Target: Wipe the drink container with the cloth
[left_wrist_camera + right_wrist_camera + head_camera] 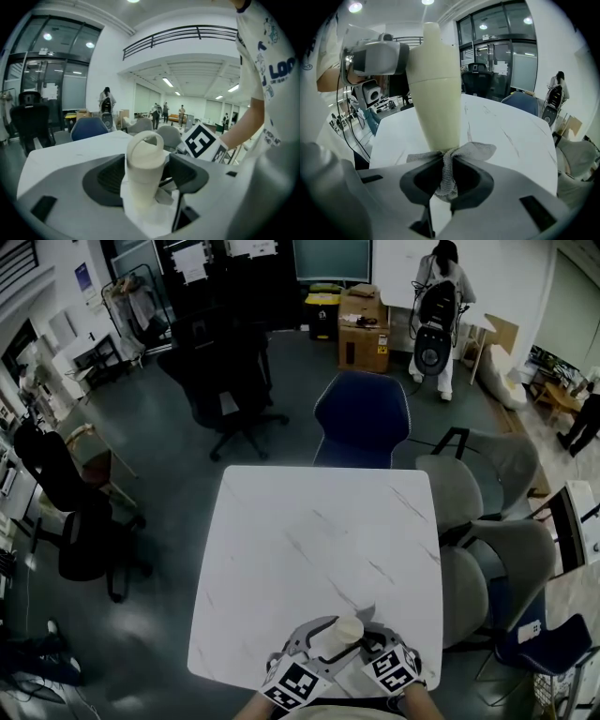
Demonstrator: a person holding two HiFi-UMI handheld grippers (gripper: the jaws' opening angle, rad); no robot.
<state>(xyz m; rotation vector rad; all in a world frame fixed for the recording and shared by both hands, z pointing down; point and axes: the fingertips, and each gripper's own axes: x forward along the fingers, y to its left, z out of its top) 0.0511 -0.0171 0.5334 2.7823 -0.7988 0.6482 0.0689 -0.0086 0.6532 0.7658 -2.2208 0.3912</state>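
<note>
A cream drink container with a loop handle hangs tilted over the near edge of the white table. My left gripper is shut on it. In the left gripper view the container fills the gap between the wide-set jaws of my left gripper. My right gripper is shut on a grey mesh cloth. In the right gripper view, my right gripper holds the cloth bunched against the narrow lower end of the container. The left gripper shows behind the container's upper part.
A blue chair stands at the table's far side and grey chairs crowd its right side. Black office chairs stand to the far left. A cardboard box and a person are at the back of the room.
</note>
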